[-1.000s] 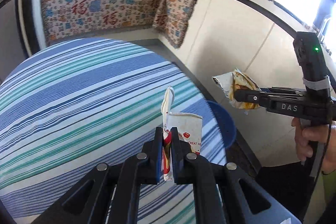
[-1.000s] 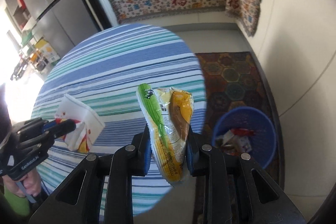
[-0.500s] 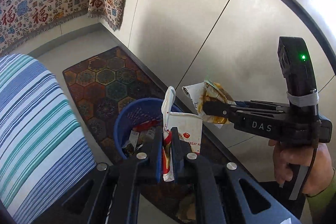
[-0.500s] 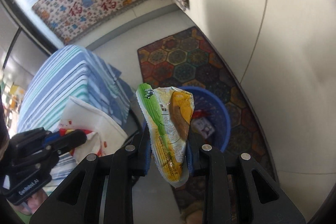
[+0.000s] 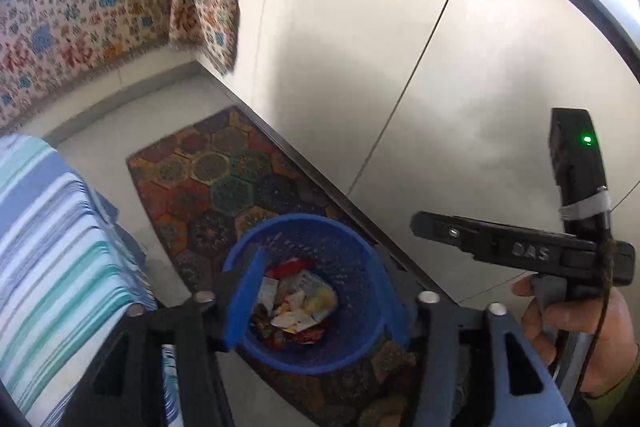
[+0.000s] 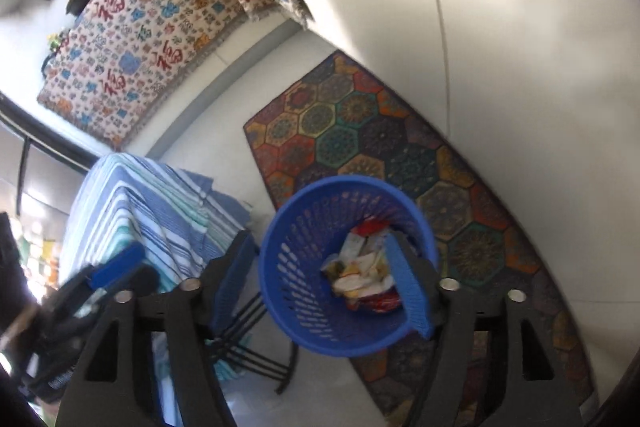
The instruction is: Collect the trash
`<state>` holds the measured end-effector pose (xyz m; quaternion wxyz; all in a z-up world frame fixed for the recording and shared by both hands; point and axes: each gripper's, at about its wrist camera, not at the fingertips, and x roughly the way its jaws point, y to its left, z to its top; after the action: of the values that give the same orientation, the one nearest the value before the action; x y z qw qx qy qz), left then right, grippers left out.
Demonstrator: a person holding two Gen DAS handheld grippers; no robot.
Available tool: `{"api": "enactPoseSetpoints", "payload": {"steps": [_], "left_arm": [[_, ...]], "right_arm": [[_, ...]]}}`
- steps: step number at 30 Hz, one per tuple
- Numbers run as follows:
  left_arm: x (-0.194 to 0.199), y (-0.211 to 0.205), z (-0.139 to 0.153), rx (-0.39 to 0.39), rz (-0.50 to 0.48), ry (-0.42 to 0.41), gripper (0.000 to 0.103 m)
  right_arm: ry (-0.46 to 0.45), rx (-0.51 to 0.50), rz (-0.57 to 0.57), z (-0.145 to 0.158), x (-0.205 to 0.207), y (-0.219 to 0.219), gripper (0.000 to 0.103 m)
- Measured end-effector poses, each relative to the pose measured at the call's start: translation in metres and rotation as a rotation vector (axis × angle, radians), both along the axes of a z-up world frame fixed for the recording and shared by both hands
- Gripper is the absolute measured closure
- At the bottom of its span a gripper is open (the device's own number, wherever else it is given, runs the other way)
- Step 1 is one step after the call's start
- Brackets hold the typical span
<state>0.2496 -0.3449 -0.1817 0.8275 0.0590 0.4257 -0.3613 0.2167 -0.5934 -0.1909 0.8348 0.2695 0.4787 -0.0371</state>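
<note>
A blue plastic basket (image 5: pixel 296 221) stands on the floor directly below both grippers, with a pile of wrappers (image 5: pixel 298 311) in its bottom. My left gripper (image 5: pixel 320 307) hangs above it, its jaws opening, with nothing between the blue pads. The right gripper (image 5: pixel 420 225) reaches in from the right in a person's hand (image 5: pixel 580 327). In the right wrist view the basket (image 6: pixel 344 183) and its wrappers (image 6: pixel 360 271) lie under my right gripper (image 6: pixel 320 283), whose jaws are also opening and hold nothing. The left gripper (image 6: pixel 120 273) shows blurred at lower left.
A table under a blue and teal striped cloth (image 5: pixel 48 247) stands left of the basket, its black legs (image 6: pixel 248 347) close by. A hexagon-patterned rug (image 5: pixel 224 179) lies under the basket. White cabinet fronts (image 5: pixel 400 67) run along the right; a patterned cloth (image 5: pixel 80 7) hangs behind.
Both grippers swung from over the table to above the basket, then opened. The white packet left the left gripper and the yellow-green packet left the right one.
</note>
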Motion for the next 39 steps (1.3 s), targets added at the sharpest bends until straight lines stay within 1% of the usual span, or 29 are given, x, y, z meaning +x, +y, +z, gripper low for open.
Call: {"api": "enactPoseSetpoints", "payload": {"steps": [1,2,4,5,6,7,9,10,12,15,19,21,22,23,27,30,33,39], "left_arm": [[-0.006,0.004,0.006,0.006,0.012,-0.02,0.028],[-0.013,0.007,0.012,0.007,0.014,-0.029,0.025],[-0.032,0.018,0.021,-0.01,-0.013,-0.027,0.013],[-0.041,0.023,0.024,-0.01,-0.033,-0.014,0.01],[-0.054,0.028,0.025,0.0,-0.053,0.001,0.002],[-0.063,0.034,0.027,0.009,-0.055,0.003,0.0],[-0.087,0.047,0.026,0.021,-0.032,-0.025,0.0],[-0.097,0.049,0.024,0.027,-0.022,-0.032,0.0],[-0.117,0.055,0.019,0.065,-0.003,-0.043,0.0],[-0.139,0.063,0.018,0.098,0.018,-0.076,0.0],[-0.16,0.074,0.028,0.093,0.078,-0.123,0.0],[-0.167,0.076,0.034,0.141,0.129,-0.157,0.0],[-0.17,0.075,0.036,0.166,0.142,-0.172,0.0],[-0.174,0.075,0.037,0.174,0.141,-0.181,0.0],[-0.175,0.08,0.042,0.143,0.136,-0.152,0.0],[-0.176,0.081,0.044,0.155,0.132,-0.126,0.0],[-0.176,0.081,0.046,0.15,0.113,-0.102,0.0],[-0.178,0.082,0.048,0.144,0.111,-0.1,0.0]], "right_arm": [[-0.017,-0.023,0.01,0.009,-0.009,0.003,0.012],[-0.034,-0.041,0.017,0.017,-0.018,0.006,0.002],[-0.051,-0.084,0.021,0.032,-0.04,0.012,0.0],[-0.057,-0.106,0.018,0.039,-0.055,0.016,0.0],[-0.064,-0.119,0.014,0.044,-0.066,0.02,0.0],[-0.075,-0.128,0.01,0.048,-0.081,0.025,0.0],[-0.086,-0.14,0.0,0.052,-0.108,0.035,0.0],[-0.071,-0.157,-0.01,0.052,-0.121,0.041,0.0],[-0.049,-0.203,-0.03,0.055,-0.143,0.051,0.0],[-0.057,-0.279,-0.057,0.066,-0.173,0.065,0.0],[-0.061,-0.317,-0.065,0.078,-0.196,0.076,0.0],[-0.068,-0.317,-0.068,0.083,-0.199,0.077,0.0],[-0.071,-0.316,-0.068,0.086,-0.2,0.077,0.0],[-0.074,-0.318,-0.067,0.088,-0.199,0.078,0.0],[-0.079,-0.347,-0.03,0.097,-0.203,0.087,0.0],[-0.088,-0.36,-0.006,0.103,-0.207,0.096,0.0],[-0.09,-0.372,-0.001,0.107,-0.21,0.101,0.0],[-0.09,-0.381,0.003,0.111,-0.213,0.104,0.0]]}}
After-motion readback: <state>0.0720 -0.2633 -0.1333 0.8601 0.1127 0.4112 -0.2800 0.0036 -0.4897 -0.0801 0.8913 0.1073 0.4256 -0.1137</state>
